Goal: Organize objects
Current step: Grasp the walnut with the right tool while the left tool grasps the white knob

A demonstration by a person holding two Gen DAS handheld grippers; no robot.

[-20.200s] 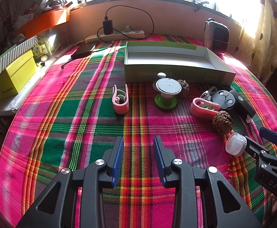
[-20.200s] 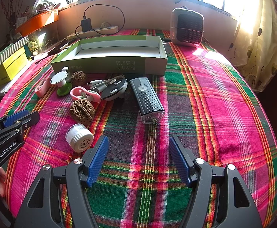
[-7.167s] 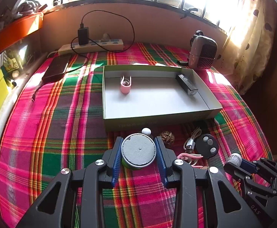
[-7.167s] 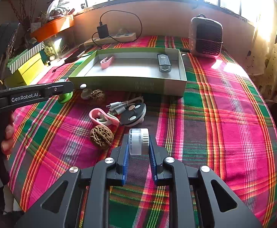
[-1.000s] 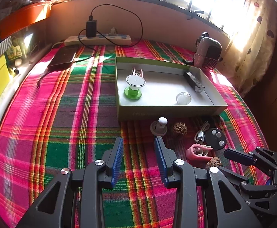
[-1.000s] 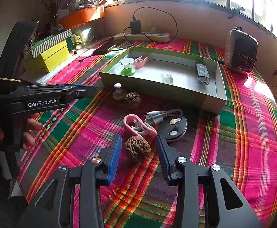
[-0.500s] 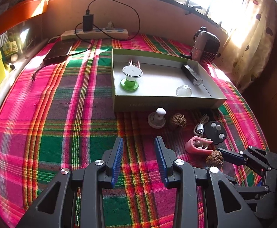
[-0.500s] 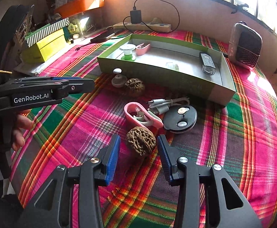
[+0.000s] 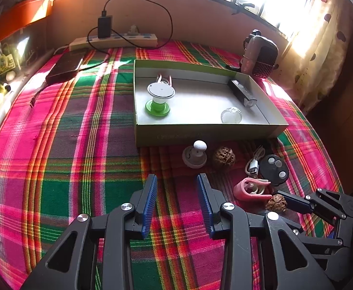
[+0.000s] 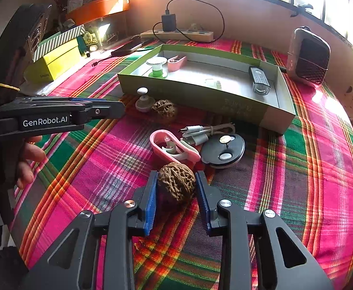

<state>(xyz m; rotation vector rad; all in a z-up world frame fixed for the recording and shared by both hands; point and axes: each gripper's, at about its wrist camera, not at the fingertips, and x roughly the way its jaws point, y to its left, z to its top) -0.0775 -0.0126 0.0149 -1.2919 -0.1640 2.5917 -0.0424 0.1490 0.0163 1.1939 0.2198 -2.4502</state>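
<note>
A shallow green box [image 9: 200, 133] [image 10: 200, 96] on the plaid cloth holds a green-and-white spool [image 9: 158, 96], a pink clip [image 10: 177, 62], a black light [image 9: 241, 93] and a clear cap [image 9: 231, 115]. My right gripper [image 10: 176, 186] has its blue pads on both sides of a brown walnut [image 10: 176, 184] on the cloth; in the left wrist view the walnut [image 9: 276, 202] shows at its tips. My left gripper [image 9: 177, 193] is open and empty above the cloth, short of a white knob [image 9: 195, 155] and a second walnut [image 9: 223, 157].
A pink clip [image 10: 174, 148], a white cable [image 10: 200, 133] and a black round disc [image 10: 222, 151] lie just beyond the held walnut. A small heater [image 10: 308, 56] stands back right. A power strip [image 9: 113, 41], a black device [image 9: 65, 66] and yellow boxes [image 10: 55, 62] are at the back left.
My right gripper has moved forward and its pads have closed in around the near walnut. My left gripper has shifted slightly and stays open.
</note>
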